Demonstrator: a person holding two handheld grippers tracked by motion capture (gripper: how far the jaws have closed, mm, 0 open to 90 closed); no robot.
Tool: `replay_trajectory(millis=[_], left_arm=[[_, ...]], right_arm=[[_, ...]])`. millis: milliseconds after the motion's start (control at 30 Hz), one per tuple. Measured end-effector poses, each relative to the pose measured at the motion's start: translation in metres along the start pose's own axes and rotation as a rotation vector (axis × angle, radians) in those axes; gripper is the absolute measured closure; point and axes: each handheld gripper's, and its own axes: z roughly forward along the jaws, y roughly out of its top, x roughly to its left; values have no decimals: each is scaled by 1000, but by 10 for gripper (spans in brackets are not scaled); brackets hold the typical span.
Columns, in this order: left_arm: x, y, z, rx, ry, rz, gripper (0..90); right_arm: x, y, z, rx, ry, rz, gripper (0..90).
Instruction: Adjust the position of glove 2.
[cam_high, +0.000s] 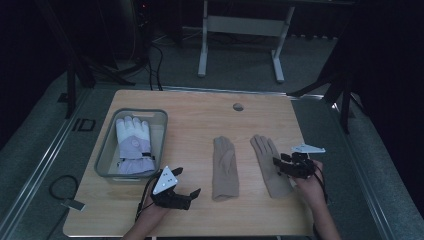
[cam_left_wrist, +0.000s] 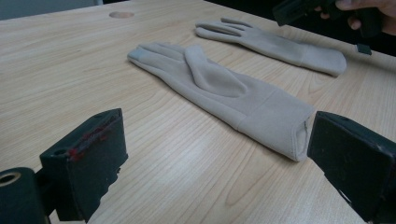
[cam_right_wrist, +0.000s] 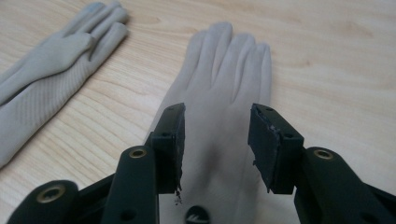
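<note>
- High view: two beige knit gloves lie flat on the tabletop, fingers pointing away from the person. The right gripper sits over the palm of the right-hand beige glove; the left gripper rests just left of the cuff of the left-hand beige glove. A padded white glove lies in the grey bin at the left.
- Left gripper view: its jaws stand wide with nothing between them; the nearer glove's open cuff lies just beside the right-side jaw.
- Right gripper view: the jaws are part-open, straddling the glove's palm without pressing on it.
- Handling, as I judge it: these gloves are light, soft and limp, so they will droop and fold once lifted. The doubled cuff hem looks the firmest place to pinch; a shallow pinch on the flat palm may catch only the top layer.
</note>
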Motion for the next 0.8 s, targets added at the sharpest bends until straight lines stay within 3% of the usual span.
replay_trajectory(millis=[133, 267, 400, 567, 633, 733, 800], left_arm=[[0, -1, 1, 3, 0, 2, 47], [0, -1, 2, 9, 0, 3, 47], [-1, -1, 2, 11, -3, 4, 47], [-1, -1, 2, 10, -3, 7, 47], [-1, -1, 2, 9, -3, 4, 47], [-1, -1, 1, 5, -2, 2, 47], [-1, -1, 2, 9, -4, 2, 47]], right_arm=[[-13, 2, 1, 4, 34, -29, 553], [-17, -2, 7, 25, 42, -32, 571], [-13, -8, 14, 9, 74, 1, 555], [-5, -11, 23, 27, 58, -32, 543], [-6, -14, 27, 44, 45, -42, 571], [-4, -20, 29, 22, 39, -59, 646], [-1, -20, 29, 22, 26, -50, 743]])
